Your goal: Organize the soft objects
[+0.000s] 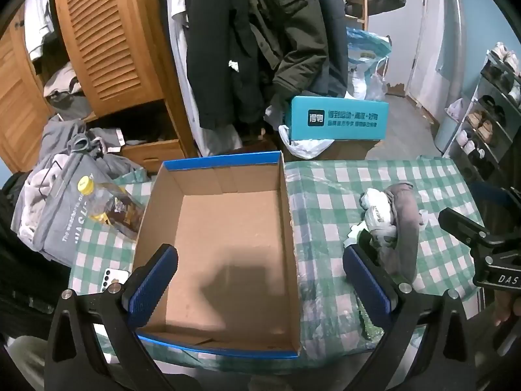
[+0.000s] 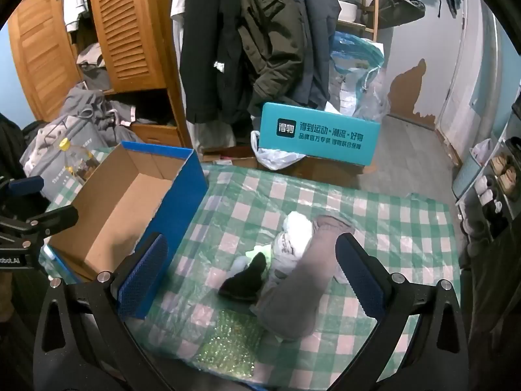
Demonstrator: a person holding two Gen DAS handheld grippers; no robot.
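Observation:
An empty blue-edged cardboard box (image 1: 228,228) (image 2: 192,176) stands on the green checked table. My left gripper (image 1: 260,280) hovers open over the box, nothing between its fingers. To the right of the box lies a small heap of soft things: a long grey sock (image 2: 302,286) (image 1: 405,228), a white sock (image 2: 293,231) (image 1: 377,208), a black sock (image 2: 244,280) and a pale green piece (image 2: 257,249). My right gripper (image 2: 250,273) stands open above this heap, its fingers on either side and apart from it.
A bubble-wrap sheet (image 2: 228,345) lies near the table's front edge. Left of the box are a yellow-capped bottle (image 1: 110,205), a phone (image 1: 114,278) and a grey bag (image 1: 62,208). A teal box (image 2: 319,133), hanging coats and a wooden wardrobe stand behind the table.

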